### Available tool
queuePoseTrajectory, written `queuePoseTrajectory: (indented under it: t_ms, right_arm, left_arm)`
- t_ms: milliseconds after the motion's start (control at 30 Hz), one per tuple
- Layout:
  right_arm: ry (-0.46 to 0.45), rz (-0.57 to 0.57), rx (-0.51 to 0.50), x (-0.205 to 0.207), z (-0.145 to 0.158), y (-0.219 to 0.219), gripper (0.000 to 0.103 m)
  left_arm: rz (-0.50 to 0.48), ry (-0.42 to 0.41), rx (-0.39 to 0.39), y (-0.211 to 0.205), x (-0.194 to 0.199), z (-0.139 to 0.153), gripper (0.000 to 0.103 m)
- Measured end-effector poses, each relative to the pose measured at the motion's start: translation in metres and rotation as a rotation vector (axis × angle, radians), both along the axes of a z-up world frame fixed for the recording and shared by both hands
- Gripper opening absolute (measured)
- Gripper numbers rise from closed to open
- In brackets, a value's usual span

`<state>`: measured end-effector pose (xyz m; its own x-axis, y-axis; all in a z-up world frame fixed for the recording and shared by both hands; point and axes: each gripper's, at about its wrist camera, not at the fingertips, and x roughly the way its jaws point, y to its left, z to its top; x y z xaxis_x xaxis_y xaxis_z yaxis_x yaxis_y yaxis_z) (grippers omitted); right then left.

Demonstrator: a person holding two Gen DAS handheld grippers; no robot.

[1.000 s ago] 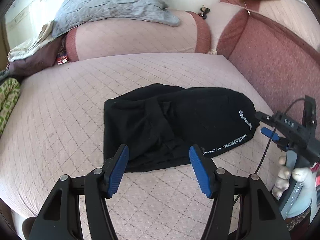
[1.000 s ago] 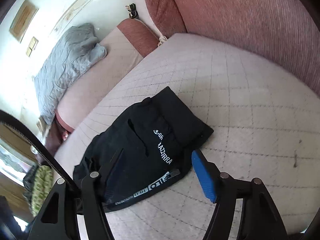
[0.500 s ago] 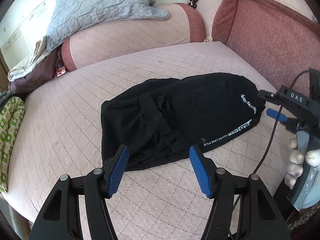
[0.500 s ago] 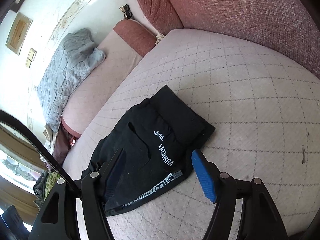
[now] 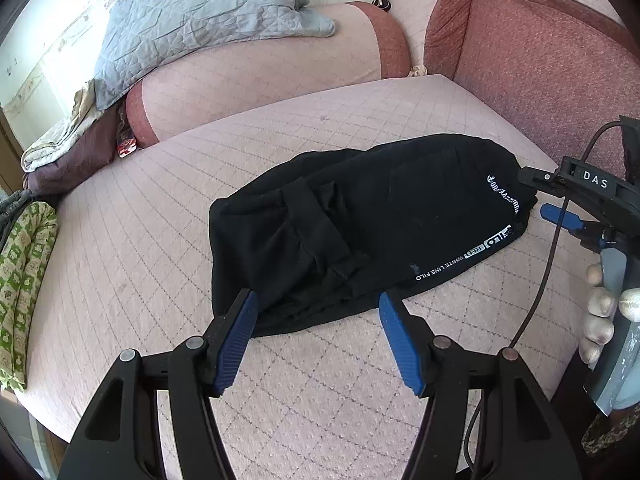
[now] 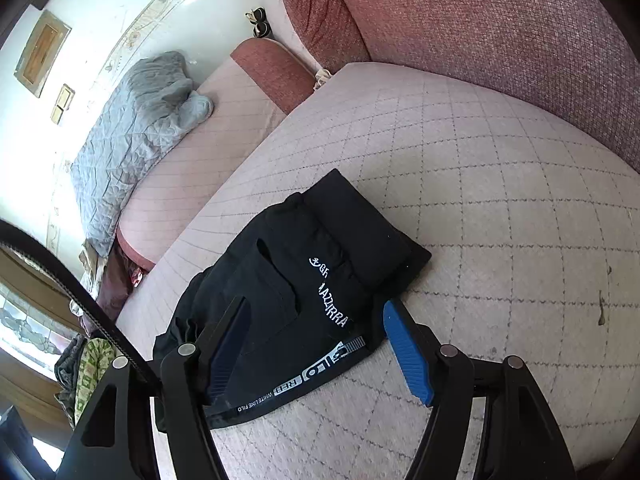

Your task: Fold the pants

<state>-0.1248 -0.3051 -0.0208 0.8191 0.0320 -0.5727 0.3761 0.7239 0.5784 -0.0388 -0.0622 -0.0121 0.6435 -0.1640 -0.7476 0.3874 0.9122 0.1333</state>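
Black pants (image 5: 360, 224) with white lettering lie folded in a compact bundle on the pink quilted sofa seat (image 5: 140, 248). My left gripper (image 5: 316, 312) is open and empty, just above the near edge of the pants. My right gripper (image 6: 316, 320) is open and empty, hovering over the lettered end of the pants (image 6: 304, 292). The right gripper also shows at the right edge of the left wrist view (image 5: 552, 196), next to the pants' right end.
A grey quilted blanket (image 5: 192, 20) lies on the sofa's back bolster. A red backrest cushion (image 5: 540, 52) rises on the right. A green patterned cloth (image 5: 24, 280) and piled fabrics (image 5: 60, 152) sit at the left. The seat's front edge is near me.
Both grippers have drawn slightly closer to the pants, which now look larger in the left wrist view. The pants have not moved. Both grippers stayed open.
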Motion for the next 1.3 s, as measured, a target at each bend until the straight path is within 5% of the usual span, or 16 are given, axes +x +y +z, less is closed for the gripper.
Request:
queuePoseTrajectory:
  t_ms: [500, 667, 933, 1300]
  right_arm:
    - [0.014, 0.003, -0.014, -0.003, -0.002, 0.007, 0.076]
    - [0.023, -0.072, -0.059, -0.015, 0.001, 0.005, 0.077]
    - [0.099, -0.186, -0.070, -0.020, -0.011, -0.005, 0.078]
    - [0.121, -0.166, -0.089, -0.001, -0.026, 0.006, 0.079]
  left_arm:
    - [-0.003, 0.040, 0.011, 0.003, 0.007, -0.008, 0.064]
    - [-0.050, 0.046, -0.025, -0.007, 0.026, 0.011, 0.064]
    - [-0.244, 0.150, -0.084, -0.094, 0.092, 0.032, 0.069]
    - [-0.499, 0.321, -0.012, -0.255, 0.159, -0.006, 0.069]
